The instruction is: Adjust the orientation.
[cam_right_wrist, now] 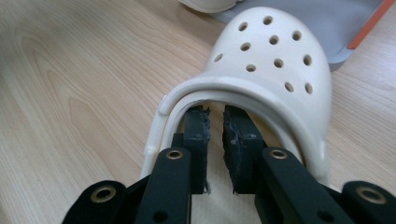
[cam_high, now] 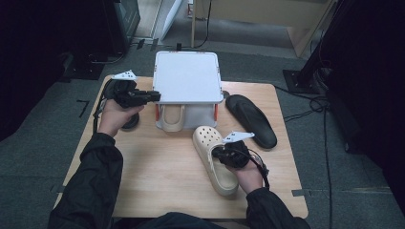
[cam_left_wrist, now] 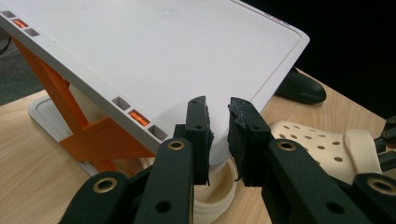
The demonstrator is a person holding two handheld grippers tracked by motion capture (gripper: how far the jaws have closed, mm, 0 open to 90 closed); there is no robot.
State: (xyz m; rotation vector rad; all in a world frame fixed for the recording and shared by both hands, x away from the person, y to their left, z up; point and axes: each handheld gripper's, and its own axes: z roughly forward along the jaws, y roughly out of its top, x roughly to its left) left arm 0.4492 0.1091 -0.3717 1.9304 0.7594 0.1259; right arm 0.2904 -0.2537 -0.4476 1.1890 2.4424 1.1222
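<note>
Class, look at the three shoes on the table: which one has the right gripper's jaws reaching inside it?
The cream clog lying loose at the front, with the right gripper in its opening. The other cream clog sits under the white rack; the black shoe lies untouched.

Table evenly lit, surroundings dark; gripper views sharp, soft shadows

A lab-like recording room: grey carpet floor [cam_high: 43, 157], trailing cables [cam_high: 305, 102], dark equipment stands [cam_high: 298, 78] around a wooden table [cam_high: 162, 176]

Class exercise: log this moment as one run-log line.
left gripper: shut, at shoe rack edge | right gripper: shut, jaws inside cream clog | black shoe: on table
</note>
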